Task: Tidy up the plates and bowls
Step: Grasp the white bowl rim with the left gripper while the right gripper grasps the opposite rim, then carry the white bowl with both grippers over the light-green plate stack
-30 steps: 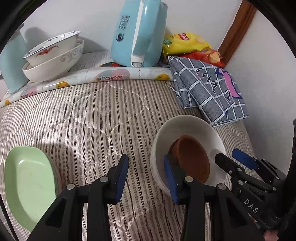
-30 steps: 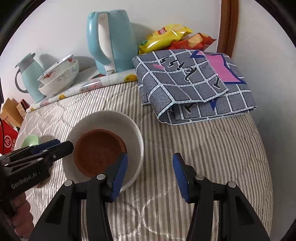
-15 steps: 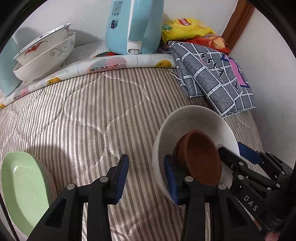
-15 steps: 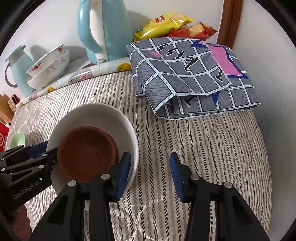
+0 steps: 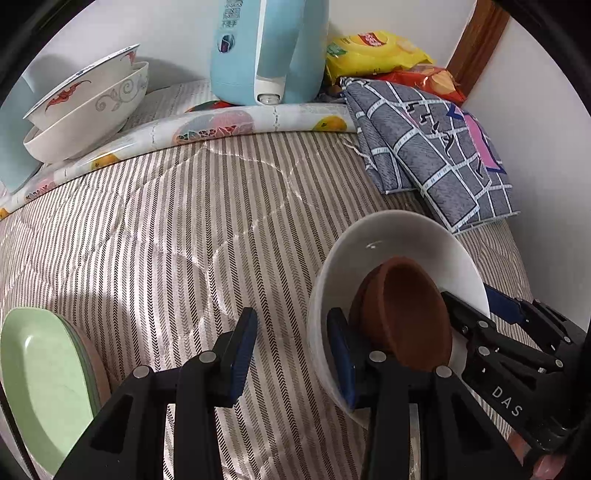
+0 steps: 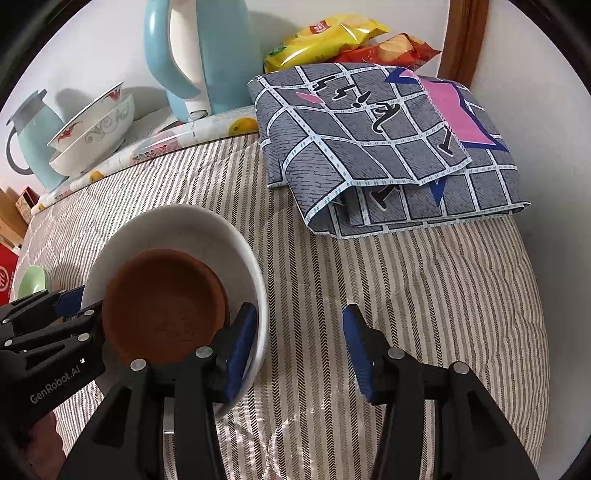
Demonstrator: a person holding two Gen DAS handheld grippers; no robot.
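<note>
Brown dish [image 6: 162,302] nested in white bowl [image 6: 192,229] mid-bed, toward right edge. Left claw [image 5: 291,354] and right claw [image 6: 299,347] both released, straddling opposite rims; striped quilt [image 5: 166,229] beneath; neither nearer.

A striped quilted mattress cover [image 5: 177,229] spreads across the whole surface. Along its far edge lies a fruit-printed plastic sheet [image 5: 207,125], and on it stands a light blue electric kettle [image 5: 266,48], upright against the white wall [image 5: 177,33]. Just right of the kettle, a yellow snack bag [image 6: 325,37] and a red-orange snack bag [image 6: 391,50] lie in the corner beside a brown wooden door frame [image 6: 456,40]. A folded grey checked cloth [image 6: 388,147] with a pink patch rests in front of the bags. At far left stands a pale blue thermos jug [image 6: 31,136], with cardboard boxes [image 6: 13,210] beyond the edge.
</note>
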